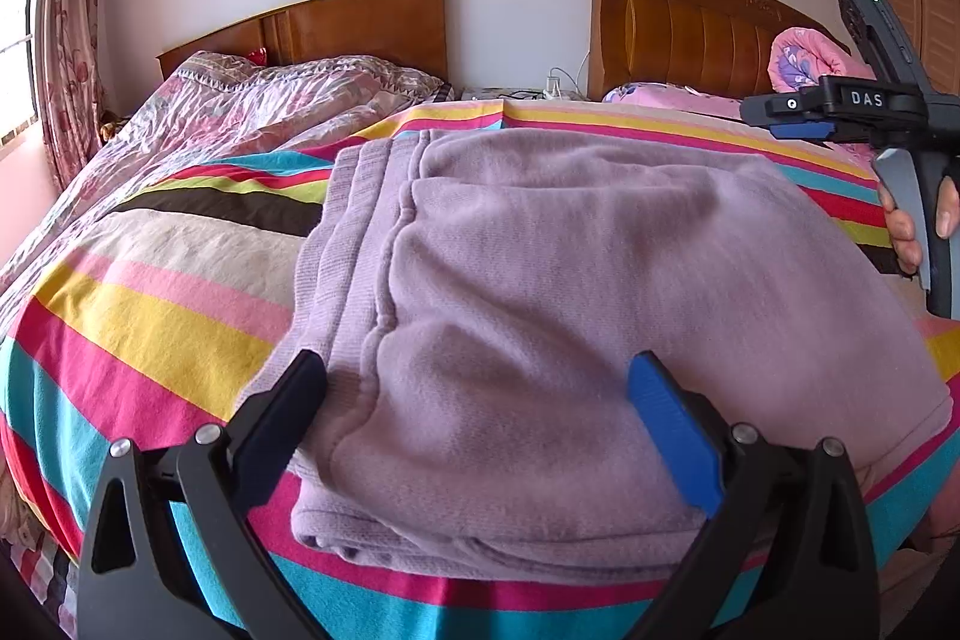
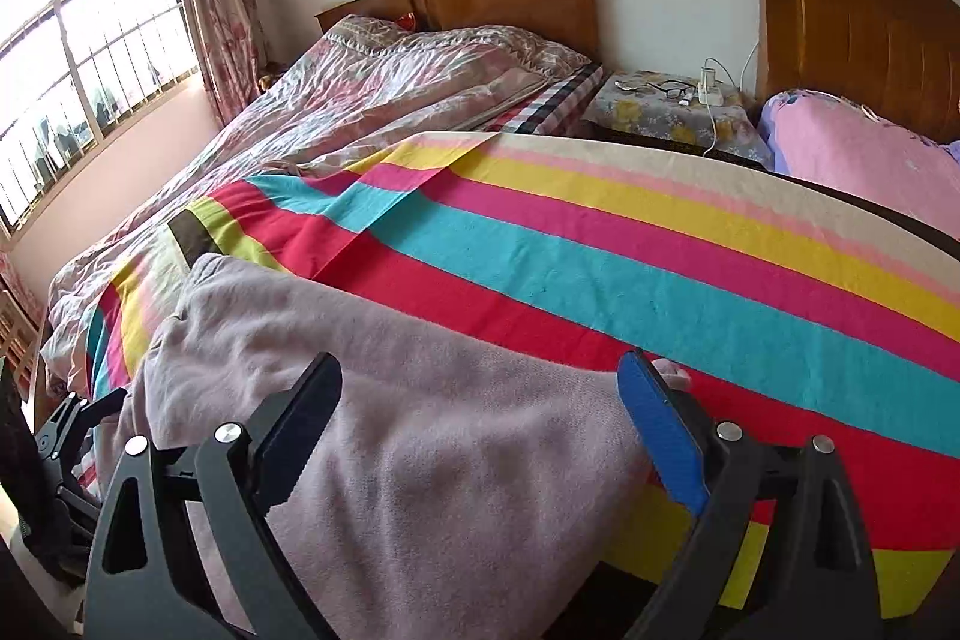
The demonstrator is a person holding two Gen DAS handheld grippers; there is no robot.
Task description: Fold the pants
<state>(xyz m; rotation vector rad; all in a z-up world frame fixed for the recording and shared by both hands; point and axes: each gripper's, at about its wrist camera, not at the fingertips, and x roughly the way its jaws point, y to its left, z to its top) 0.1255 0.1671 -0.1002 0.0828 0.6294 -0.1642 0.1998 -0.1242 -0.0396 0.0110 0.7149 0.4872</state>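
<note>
Folded lilac fleece pants [image 1: 576,316] lie on the striped bedspread [image 1: 156,316], waistband at the left. My left gripper [image 1: 480,400] is open just above their near edge, one finger on each side of the fold, holding nothing. In the right wrist view the pants [image 2: 432,460] lie under my open right gripper [image 2: 480,400], which is empty above their right part. The right gripper [image 1: 798,118] also shows at the far right of the left wrist view, held by a hand. Part of the left gripper [image 2: 66,436] shows at the left edge of the right wrist view.
The striped bedspread [image 2: 660,268] stretches beyond the pants. A crumpled floral quilt [image 2: 372,100] lies on the far bed by the window [image 2: 78,58]. A nightstand [image 2: 672,112] with a charger and glasses stands between wooden headboards. A pink pillow [image 2: 864,154] lies at the right.
</note>
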